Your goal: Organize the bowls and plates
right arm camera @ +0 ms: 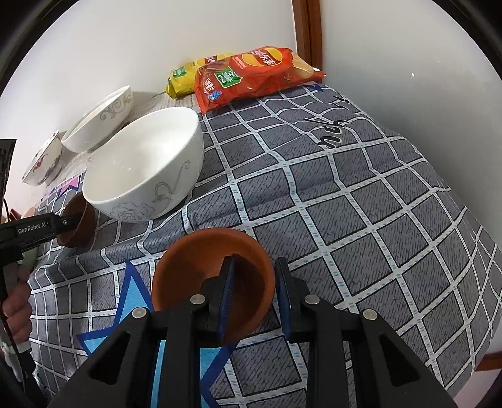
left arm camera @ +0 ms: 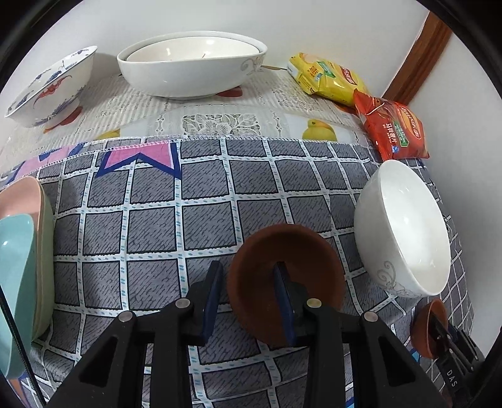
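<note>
Left wrist view: each tool grasps a small brown bowl by its rim.

On the checked desk cloth (left arm camera: 150, 226), the left tool (left arm camera: 248, 301) pinches one brown bowl (left arm camera: 266, 260) beside the white bowl (left arm camera: 404, 226); the right tool (right arm camera: 254, 298) clenches the second brown bowl (right arm camera: 194, 266). Nesting them probably needs level rims and a slow lowering. Stacked plates (left arm camera: 22, 266) are cut off at the left edge.

A plain white wall (left arm camera: 200, 15) stood behind the surface (left arm camera: 150, 226), which was covered by a grey checked cloth (right arm camera: 360, 219) and a lace cloth (left arm camera: 219, 122). Brown wooden trim (right arm camera: 306, 28) ran up the corner. The light was even.
</note>
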`<state>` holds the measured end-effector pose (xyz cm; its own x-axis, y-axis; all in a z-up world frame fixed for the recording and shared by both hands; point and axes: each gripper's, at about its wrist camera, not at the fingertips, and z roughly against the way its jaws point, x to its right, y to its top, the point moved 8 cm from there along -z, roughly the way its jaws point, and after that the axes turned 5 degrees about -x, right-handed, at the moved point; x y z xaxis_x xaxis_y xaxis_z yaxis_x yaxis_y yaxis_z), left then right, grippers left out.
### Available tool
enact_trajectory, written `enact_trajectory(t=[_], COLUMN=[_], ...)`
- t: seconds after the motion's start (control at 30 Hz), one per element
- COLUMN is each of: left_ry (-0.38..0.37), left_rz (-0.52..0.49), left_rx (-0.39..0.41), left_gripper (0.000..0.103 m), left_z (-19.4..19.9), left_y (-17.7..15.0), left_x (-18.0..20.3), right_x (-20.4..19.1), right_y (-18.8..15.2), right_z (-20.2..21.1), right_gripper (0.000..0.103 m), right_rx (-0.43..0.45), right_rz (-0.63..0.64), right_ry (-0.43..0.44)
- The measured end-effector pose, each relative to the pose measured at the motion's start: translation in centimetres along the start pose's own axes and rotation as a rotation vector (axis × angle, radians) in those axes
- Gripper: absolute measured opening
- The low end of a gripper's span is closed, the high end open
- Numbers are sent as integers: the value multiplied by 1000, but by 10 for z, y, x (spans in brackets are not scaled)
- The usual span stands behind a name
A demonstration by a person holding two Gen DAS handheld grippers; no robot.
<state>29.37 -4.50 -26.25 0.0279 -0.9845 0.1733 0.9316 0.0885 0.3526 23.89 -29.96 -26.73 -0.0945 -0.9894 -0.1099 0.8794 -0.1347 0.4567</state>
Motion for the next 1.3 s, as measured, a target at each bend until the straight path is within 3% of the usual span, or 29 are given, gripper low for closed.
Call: enact_trajectory(t=[0.37, 0.87, 1.1, 1.3], left_ry=[-43, -40, 5, 26], left_rz=[33, -13, -14, -50], left_rx=[-6, 69, 94, 111], left_gripper=[9, 9, 9, 9], left_z=[5, 47, 55, 61], left_y=[3, 16, 40, 56], left_x=[-1, 2, -2, 4], right_x=[-2, -13, 0, 5], right_y=[1, 10, 31, 54], right_z=[5, 34, 74, 84], right_gripper=[14, 11, 11, 11], right_rx=[18, 67, 150, 176], right_rz=[-31, -65, -95, -113], right_ry=[5, 26, 4, 2])
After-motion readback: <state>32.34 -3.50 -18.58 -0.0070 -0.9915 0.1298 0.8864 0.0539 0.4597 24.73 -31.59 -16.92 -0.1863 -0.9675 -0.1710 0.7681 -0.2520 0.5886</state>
